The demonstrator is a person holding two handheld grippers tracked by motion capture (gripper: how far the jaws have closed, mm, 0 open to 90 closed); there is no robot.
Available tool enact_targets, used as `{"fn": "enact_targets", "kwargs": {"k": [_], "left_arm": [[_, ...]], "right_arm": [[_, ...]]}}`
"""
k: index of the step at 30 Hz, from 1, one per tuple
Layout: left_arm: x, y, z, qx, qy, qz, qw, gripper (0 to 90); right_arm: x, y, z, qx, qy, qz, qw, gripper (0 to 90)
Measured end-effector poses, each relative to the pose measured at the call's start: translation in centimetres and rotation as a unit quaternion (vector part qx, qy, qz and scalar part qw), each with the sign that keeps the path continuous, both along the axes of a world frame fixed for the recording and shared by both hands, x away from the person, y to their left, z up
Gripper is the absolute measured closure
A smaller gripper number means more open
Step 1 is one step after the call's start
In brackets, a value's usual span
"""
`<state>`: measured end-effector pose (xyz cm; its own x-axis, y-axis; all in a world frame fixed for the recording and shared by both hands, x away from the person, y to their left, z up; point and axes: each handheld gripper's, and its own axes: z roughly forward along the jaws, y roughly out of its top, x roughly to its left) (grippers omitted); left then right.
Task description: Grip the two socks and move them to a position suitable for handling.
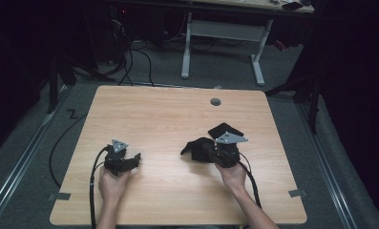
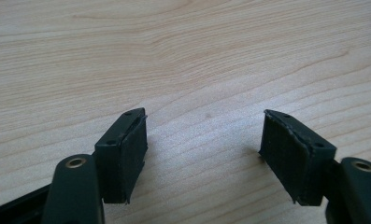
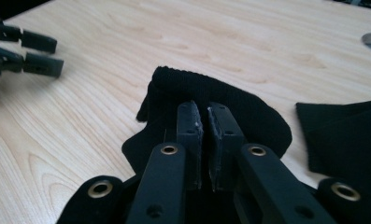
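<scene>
Desk (image 1: pixel 168 109): pale wood. Black sock (image 3: pixel 230 100) lies right of centre, a second black sock (image 3: pixel 346 130) just beside it. My right fingers (image 3: pixel 204 140) are clamped on the first sock's fabric. My left fingers (image 2: pixel 204 154) spread wide over bare wood, holding nothing.

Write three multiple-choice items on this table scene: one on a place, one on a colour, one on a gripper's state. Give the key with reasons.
1. Where is the round grey cap in the table?
A. near the far edge
B. by the person's left hand
C. under the cloth

2. What colour is the cloth?
A. white
B. black
C. red

3. How do the left gripper's jaws stand?
A. clamped on cloth
B. shut on nothing
C. open over bare wood

Key: 1 A, the cap sits near the table's far edge. 2 B, the cloth is black. 3 C, the left gripper shows wood between spread jaws.
</scene>
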<state>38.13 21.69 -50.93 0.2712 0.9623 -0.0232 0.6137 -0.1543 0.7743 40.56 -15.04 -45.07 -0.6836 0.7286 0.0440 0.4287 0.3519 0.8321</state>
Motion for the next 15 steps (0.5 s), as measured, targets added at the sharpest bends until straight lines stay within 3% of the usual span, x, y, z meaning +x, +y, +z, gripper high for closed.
{"fn": "enact_targets", "kwargs": {"k": [15], "left_arm": [[0.1,-0.2,0.0,0.005,-0.001,-0.001,1.0,33.8]], "right_arm": [[-0.6,1.9,-2.7,-0.044,0.022,0.014,0.9987,83.0]]}}
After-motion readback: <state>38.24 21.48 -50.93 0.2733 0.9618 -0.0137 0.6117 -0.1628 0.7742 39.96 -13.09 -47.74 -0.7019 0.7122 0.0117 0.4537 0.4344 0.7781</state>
